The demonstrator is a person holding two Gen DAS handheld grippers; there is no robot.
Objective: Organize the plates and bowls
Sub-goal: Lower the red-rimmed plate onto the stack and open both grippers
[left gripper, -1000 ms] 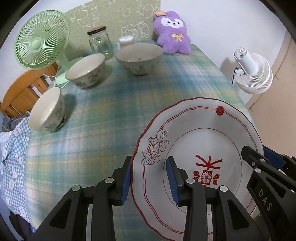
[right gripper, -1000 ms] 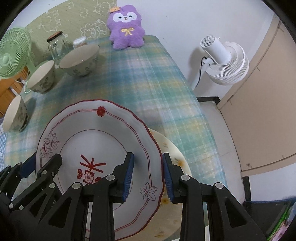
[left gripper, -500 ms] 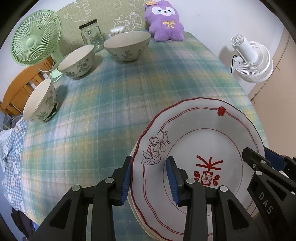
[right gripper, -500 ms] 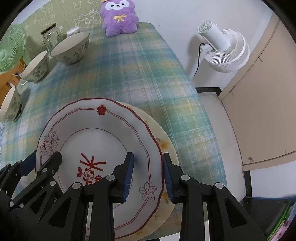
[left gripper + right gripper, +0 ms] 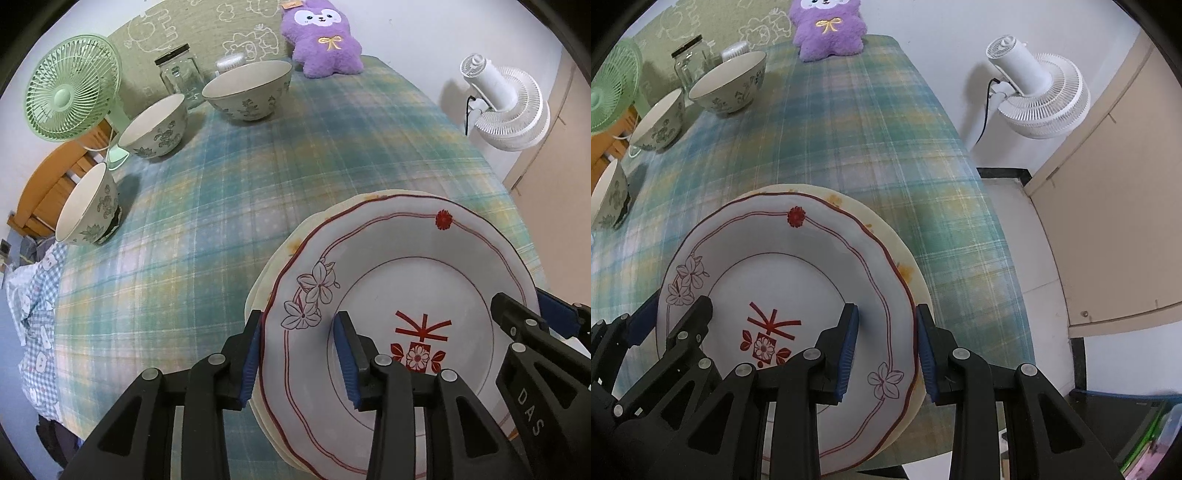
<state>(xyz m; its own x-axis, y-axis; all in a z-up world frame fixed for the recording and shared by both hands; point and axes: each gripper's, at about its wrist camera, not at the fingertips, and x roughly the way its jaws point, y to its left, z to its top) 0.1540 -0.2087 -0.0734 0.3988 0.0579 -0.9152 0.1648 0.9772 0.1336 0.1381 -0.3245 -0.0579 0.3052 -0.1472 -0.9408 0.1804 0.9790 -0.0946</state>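
Both grippers are on the red-trimmed plate [image 5: 424,295] right now: left gripper [image 5: 299,354] has its blue pads either side of the plate's left rim, right gripper [image 5: 884,343] does the same on the right rim, each set narrow with the rim between the pads. Whether they're actually pinching or already a touch loose, I can't tell, but I'd call it holding. That plate sits on top of a cream plate [image 5: 905,254] with orange flecks at the near right end of the table [image 5: 295,155], its edge peeking out all round, so I reckon I'm at the tail of the stacking step. Next up I'd say is letting go evenly on both sides and backing straight out so the top plate doesn't skid. After that, the three bowls: the big one [image 5: 247,90], the middle one [image 5: 155,125] and the tilted one [image 5: 88,206], lined up far left past the plaid cloth near the green fan [image 5: 70,98].
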